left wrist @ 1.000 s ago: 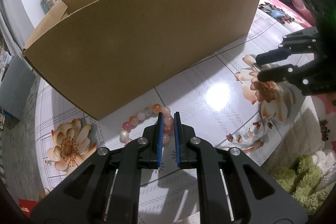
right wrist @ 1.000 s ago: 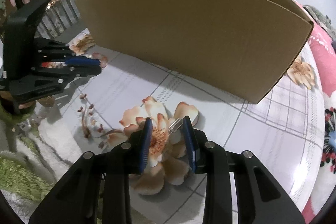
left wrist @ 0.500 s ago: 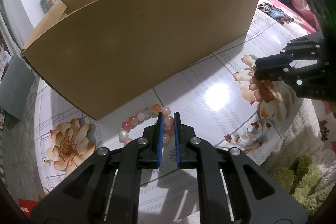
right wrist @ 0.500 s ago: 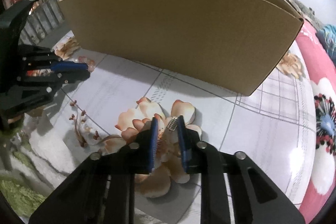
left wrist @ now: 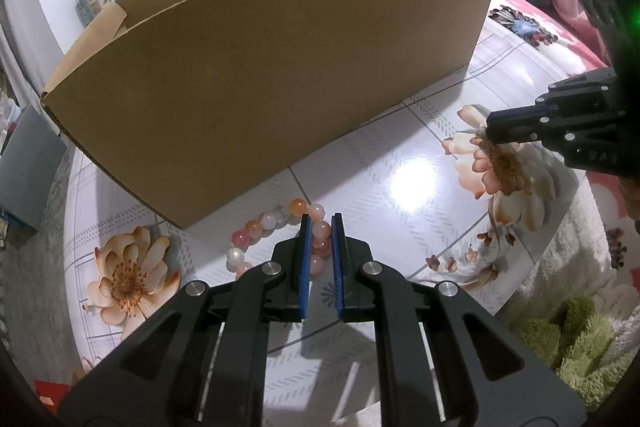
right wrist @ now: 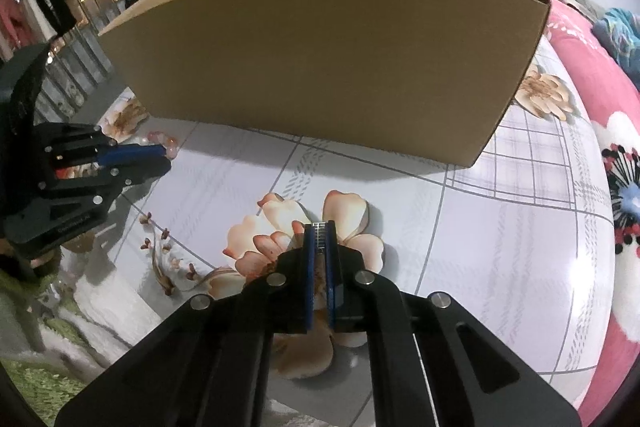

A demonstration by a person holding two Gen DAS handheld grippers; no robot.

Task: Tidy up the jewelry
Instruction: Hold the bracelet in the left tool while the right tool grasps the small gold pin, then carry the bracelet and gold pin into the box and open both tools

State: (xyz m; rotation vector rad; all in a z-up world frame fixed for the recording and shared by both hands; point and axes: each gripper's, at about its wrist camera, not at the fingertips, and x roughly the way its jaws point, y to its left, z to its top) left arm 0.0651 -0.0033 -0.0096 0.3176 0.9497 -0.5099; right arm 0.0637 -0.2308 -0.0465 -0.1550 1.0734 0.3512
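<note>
Right wrist view: right tool is pinched shut on a small metallic piece, light, stiff, slippery, low over the floral floor. Left tool grips the bead bracelet near the box.

Pink-orange bead bracelet lies near the cardboard box; small silver metal piece is pinched upright at right.
</note>
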